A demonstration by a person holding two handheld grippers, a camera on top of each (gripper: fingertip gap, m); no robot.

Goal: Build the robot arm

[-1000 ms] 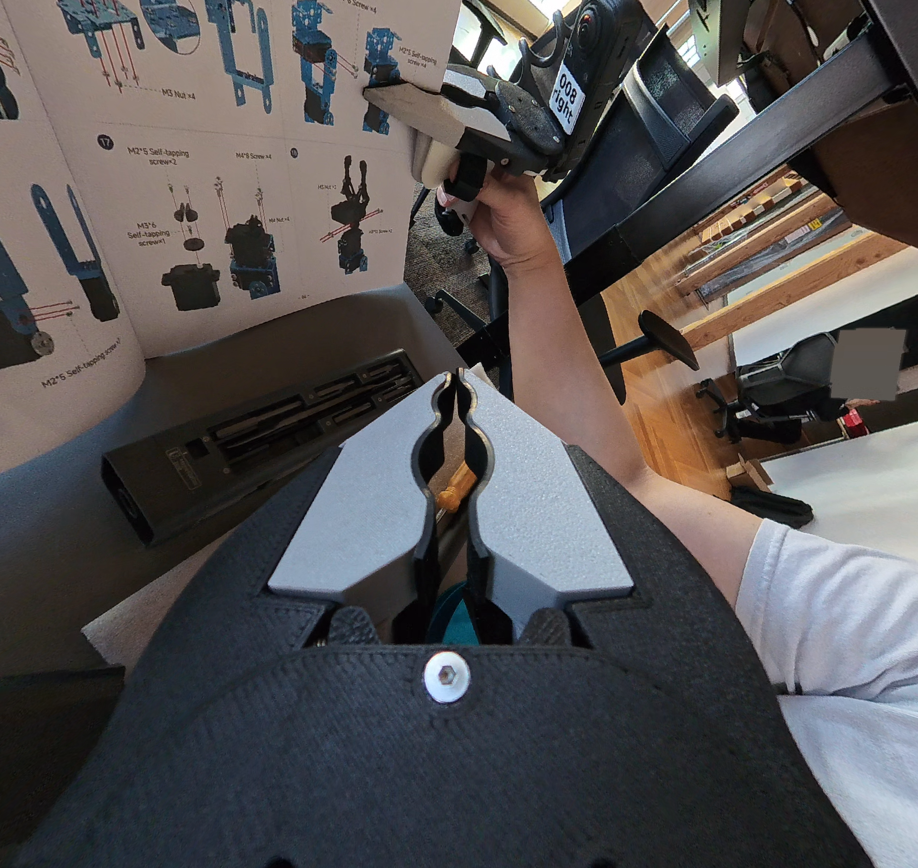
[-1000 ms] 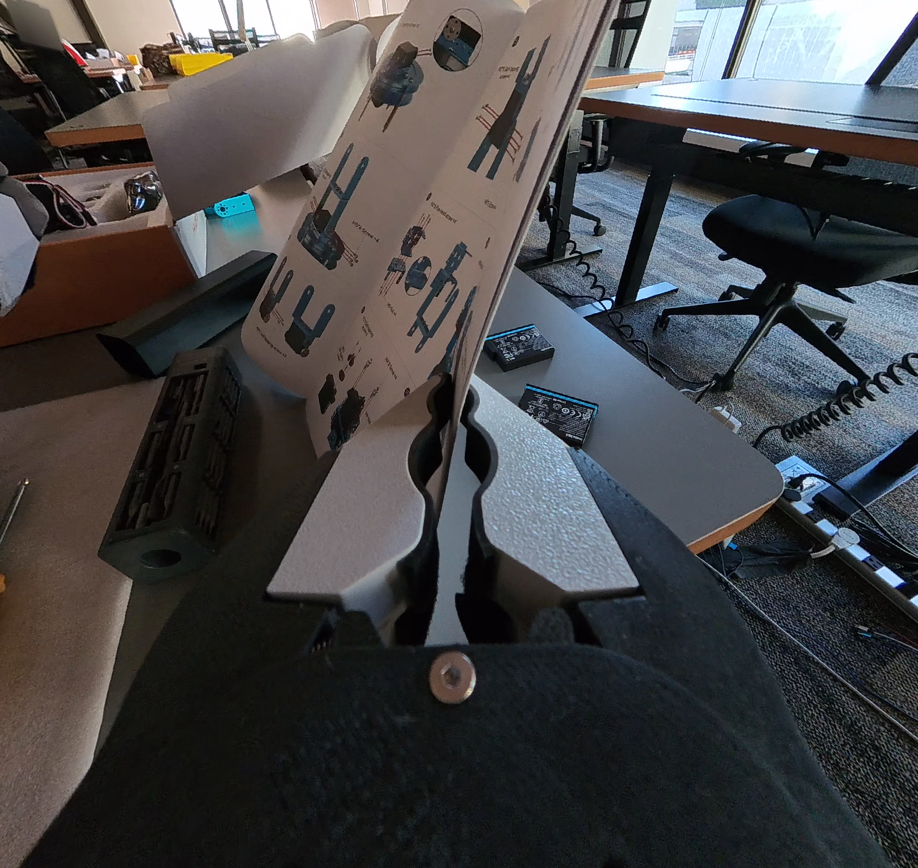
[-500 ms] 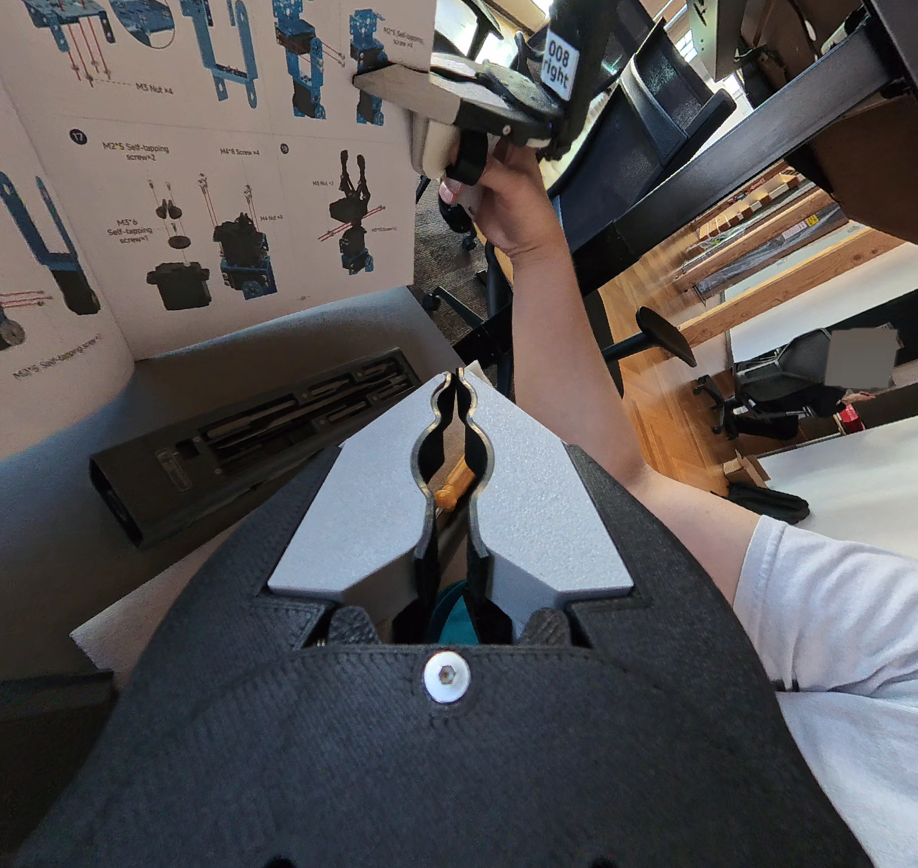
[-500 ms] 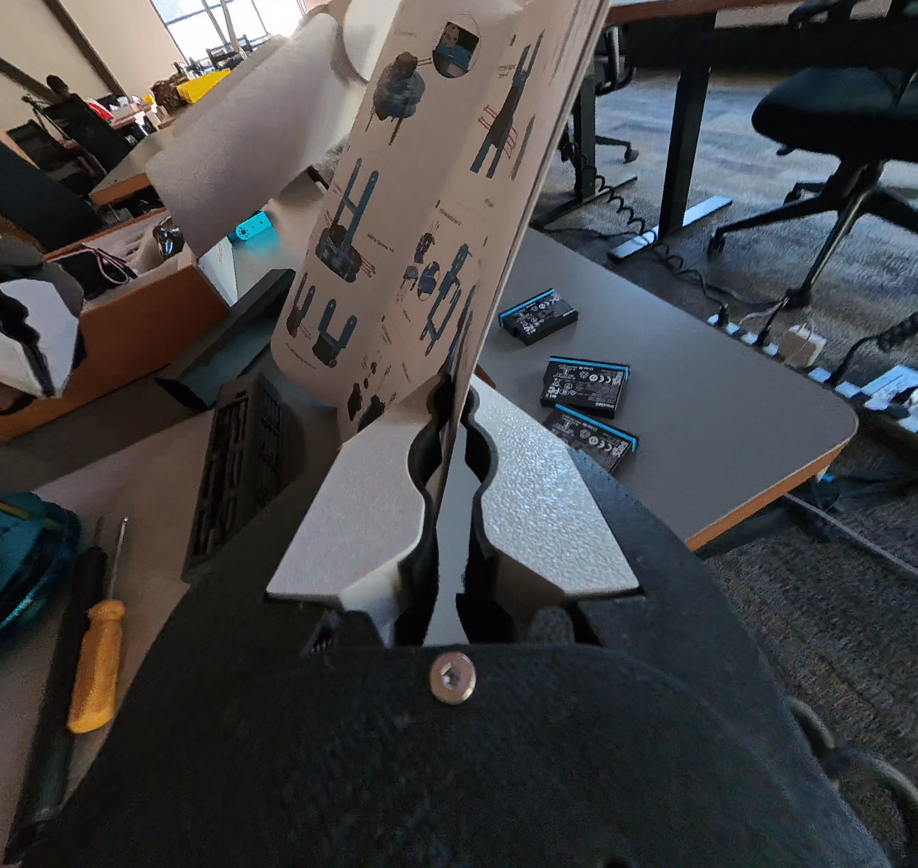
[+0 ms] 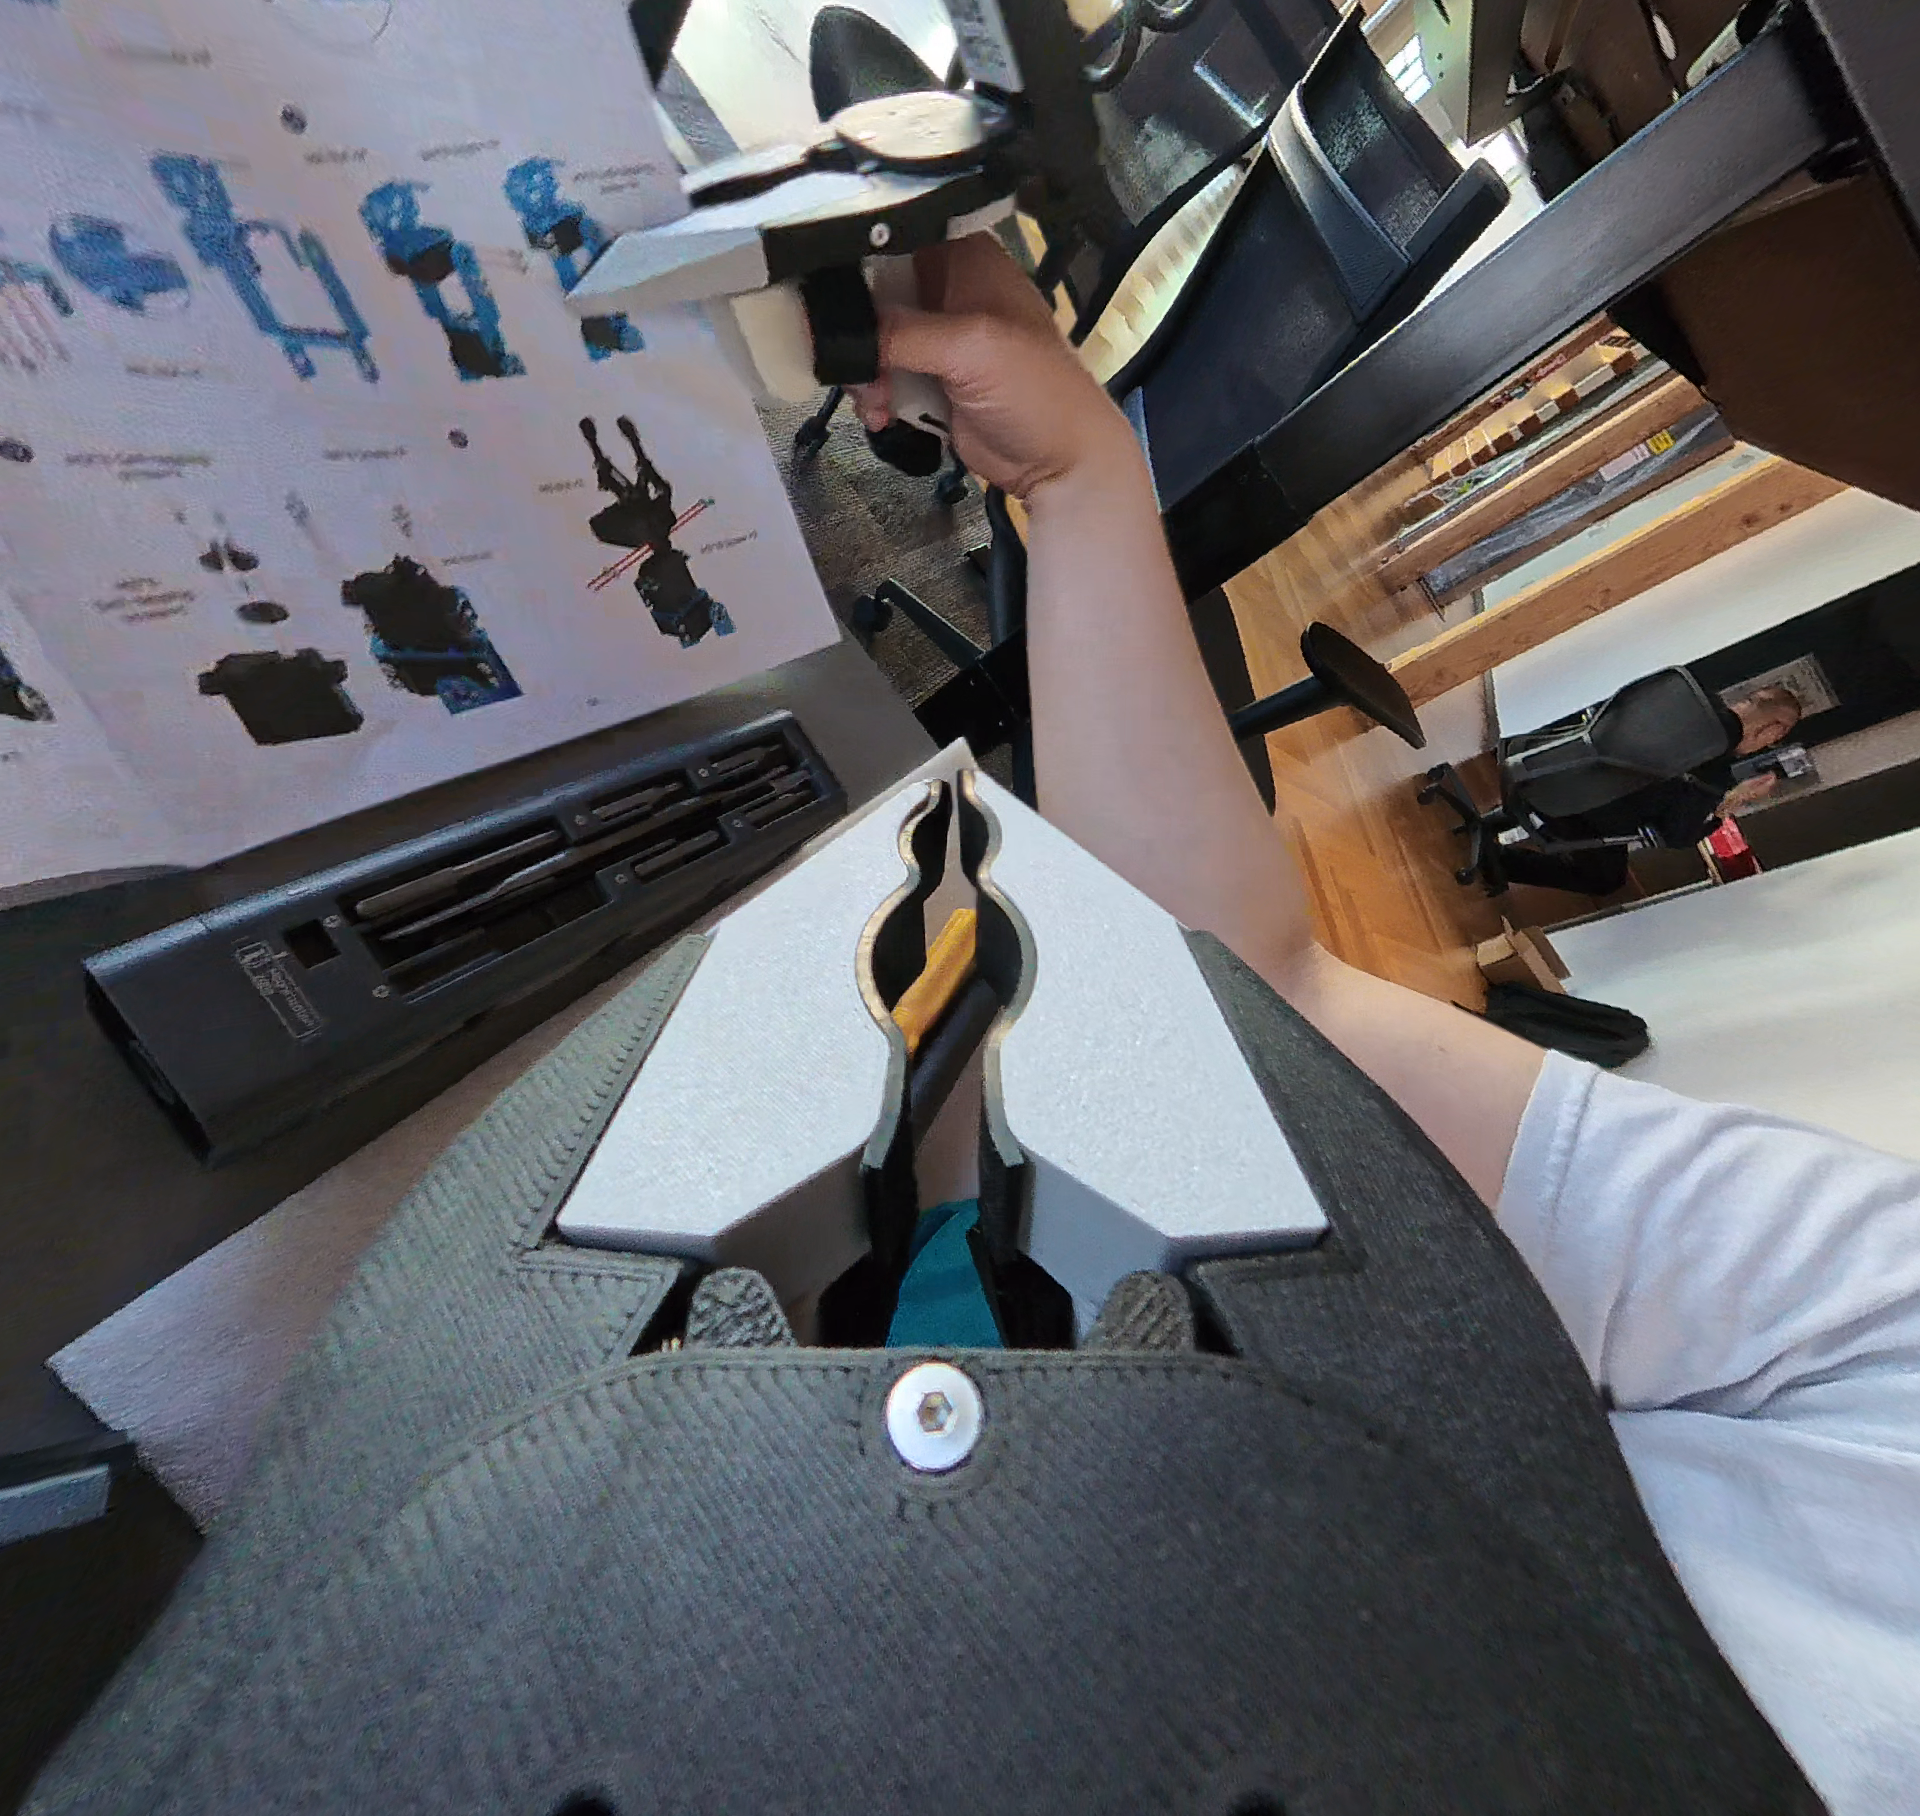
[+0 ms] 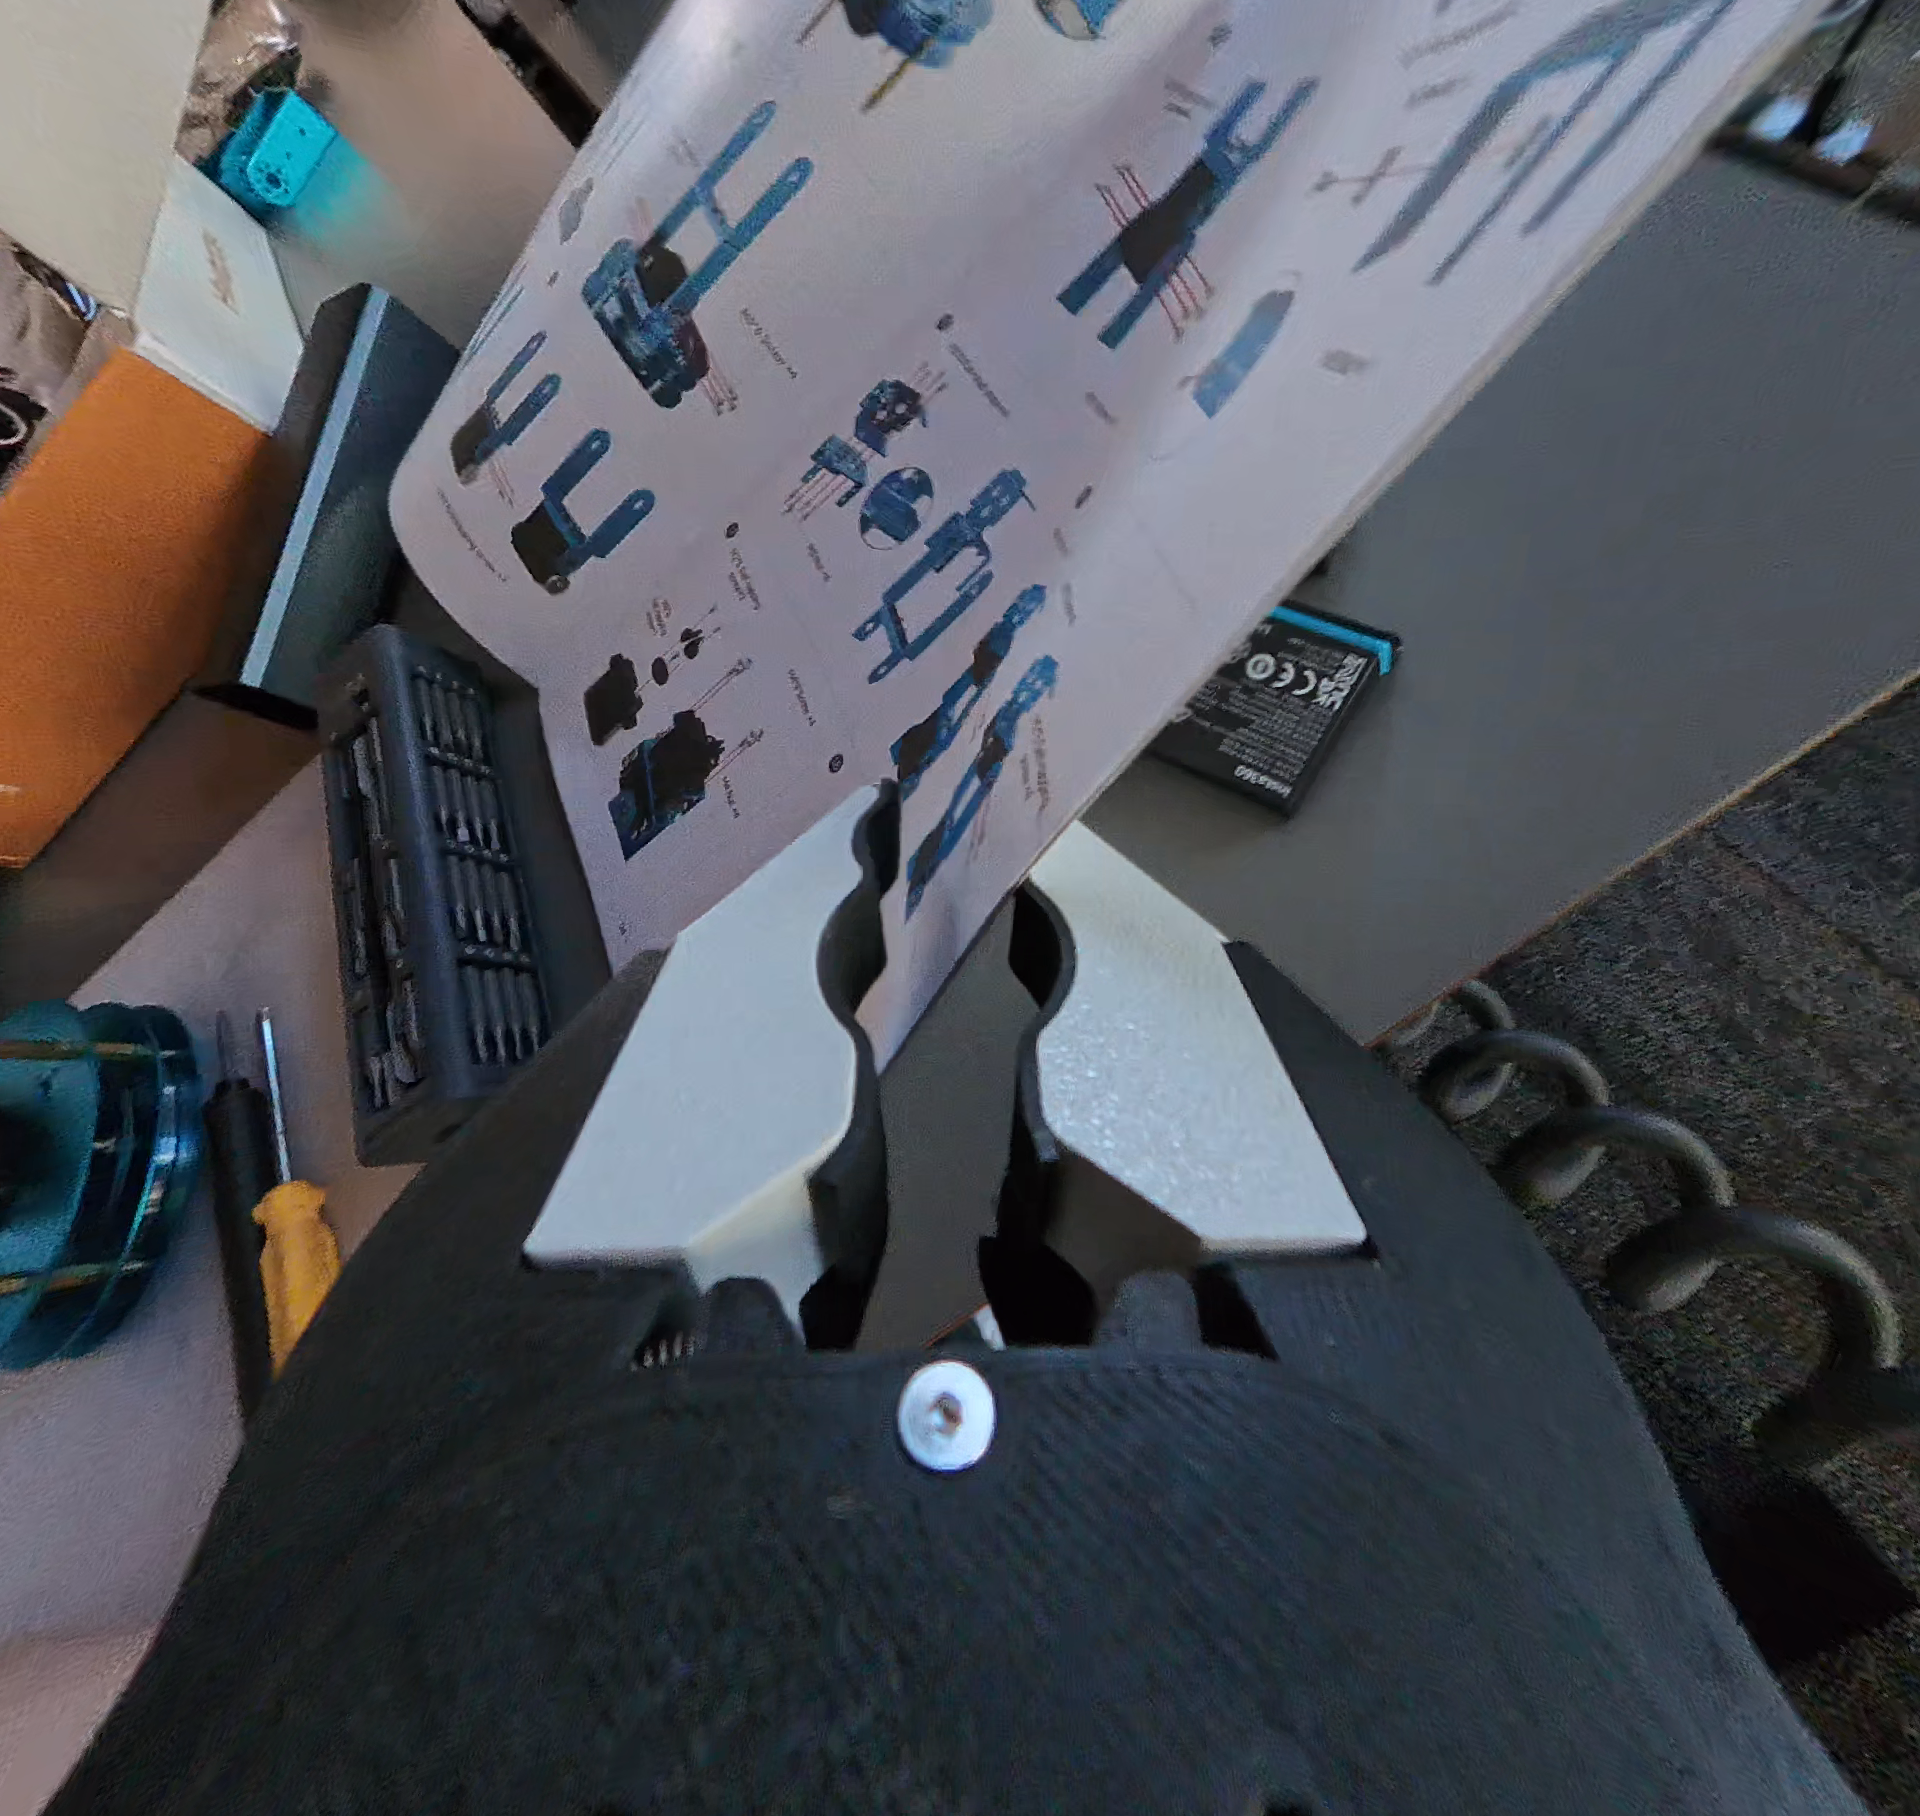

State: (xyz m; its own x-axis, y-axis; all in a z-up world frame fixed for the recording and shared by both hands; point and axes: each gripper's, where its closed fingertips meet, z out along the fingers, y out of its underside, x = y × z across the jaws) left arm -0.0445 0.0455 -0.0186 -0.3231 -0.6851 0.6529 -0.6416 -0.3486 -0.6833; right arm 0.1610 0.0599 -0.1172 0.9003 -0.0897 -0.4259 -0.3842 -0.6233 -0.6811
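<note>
A large white instruction sheet (image 6: 935, 364) with blue and black part drawings hangs slanted over the grey table (image 6: 1610, 519). Its lower corner lies between the fingers of my right gripper (image 6: 966, 831), whose jaws stand slightly apart around it. The sheet hides the right fingertip. The left wrist view shows the sheet (image 5: 312, 364) with the right gripper (image 5: 623, 280) at its edge, held by a person's hand. My left gripper (image 5: 954, 792) is shut and empty. It hovers over a yellow-handled screwdriver (image 5: 940, 977) and a teal object (image 5: 935, 1278).
A black bit case (image 6: 436, 883) lies under the sheet and shows in the left wrist view (image 5: 468, 904). Screwdrivers (image 6: 296, 1247) and a teal round part (image 6: 83, 1174) lie at left. A black battery (image 6: 1288, 706), an orange box (image 6: 104, 571) and a coiled cable (image 6: 1610, 1143) surround them. My hands' fingertips stand some 25 cm from each other.
The right gripper tilted down toward the table and its jaws parted a little. The sheet swung from nearly upright to a low slant. The left gripper barely moved.
</note>
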